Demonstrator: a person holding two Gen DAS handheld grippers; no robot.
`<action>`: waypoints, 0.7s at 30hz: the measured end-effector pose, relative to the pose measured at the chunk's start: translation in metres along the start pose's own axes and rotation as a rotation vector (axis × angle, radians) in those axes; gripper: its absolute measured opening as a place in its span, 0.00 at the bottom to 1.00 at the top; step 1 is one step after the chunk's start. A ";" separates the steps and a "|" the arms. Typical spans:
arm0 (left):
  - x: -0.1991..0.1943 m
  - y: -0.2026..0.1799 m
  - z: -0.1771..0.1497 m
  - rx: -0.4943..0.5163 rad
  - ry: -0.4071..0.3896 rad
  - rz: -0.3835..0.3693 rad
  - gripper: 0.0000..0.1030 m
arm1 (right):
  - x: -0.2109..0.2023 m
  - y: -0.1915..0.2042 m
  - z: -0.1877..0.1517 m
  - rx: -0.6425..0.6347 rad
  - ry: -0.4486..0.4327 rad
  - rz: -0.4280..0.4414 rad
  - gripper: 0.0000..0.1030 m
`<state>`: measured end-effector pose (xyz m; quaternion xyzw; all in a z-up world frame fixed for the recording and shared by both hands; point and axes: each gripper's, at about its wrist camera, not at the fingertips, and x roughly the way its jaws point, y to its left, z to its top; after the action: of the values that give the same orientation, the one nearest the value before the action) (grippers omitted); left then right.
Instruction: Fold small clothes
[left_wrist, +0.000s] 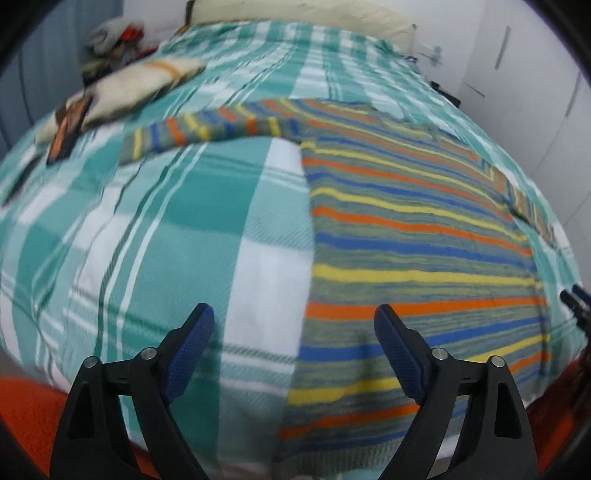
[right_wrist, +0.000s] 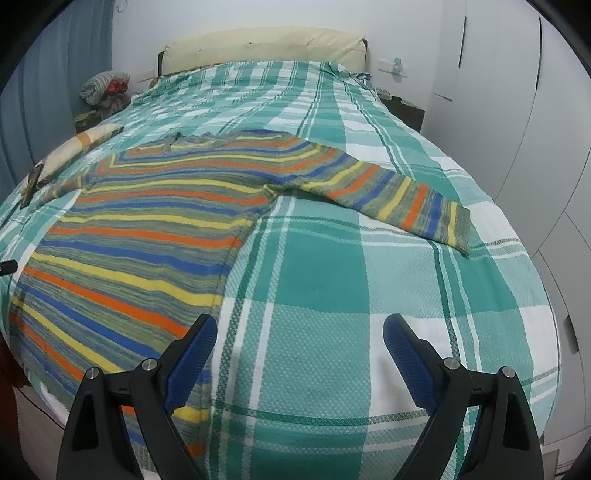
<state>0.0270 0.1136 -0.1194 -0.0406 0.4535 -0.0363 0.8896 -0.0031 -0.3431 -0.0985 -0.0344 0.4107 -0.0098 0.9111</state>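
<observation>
A small striped sweater (left_wrist: 413, 236), with orange, yellow, blue and grey-green bands, lies flat on the bed with both sleeves spread. It also shows in the right wrist view (right_wrist: 147, 229). Its left sleeve (left_wrist: 207, 129) reaches left; its right sleeve (right_wrist: 399, 199) reaches right. My left gripper (left_wrist: 293, 325) is open and empty, above the sweater's lower left hem edge. My right gripper (right_wrist: 299, 334) is open and empty, above the lower right hem corner. The right gripper's tip (left_wrist: 572, 299) peeks in at the left wrist view's right edge.
A teal and white plaid bedspread (right_wrist: 332, 266) covers the bed. A cream folded cloth (left_wrist: 140, 85) and a dark flat object (left_wrist: 68, 127) lie at the bed's left. A cream headboard (right_wrist: 258, 48), a clutter pile (right_wrist: 105, 88) and white wardrobes (right_wrist: 517, 110) surround it.
</observation>
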 end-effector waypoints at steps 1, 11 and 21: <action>0.002 0.000 0.000 0.002 -0.005 0.002 0.89 | 0.002 -0.004 0.000 0.018 0.006 -0.007 0.88; 0.026 0.014 0.000 -0.037 0.019 0.044 0.90 | 0.021 -0.065 -0.013 0.313 0.088 -0.046 0.90; 0.042 0.020 -0.007 -0.063 0.094 0.038 0.99 | 0.043 -0.069 -0.026 0.343 0.174 -0.053 1.00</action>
<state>0.0468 0.1293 -0.1594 -0.0583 0.4963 -0.0069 0.8662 0.0072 -0.4151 -0.1429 0.1116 0.4793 -0.1068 0.8639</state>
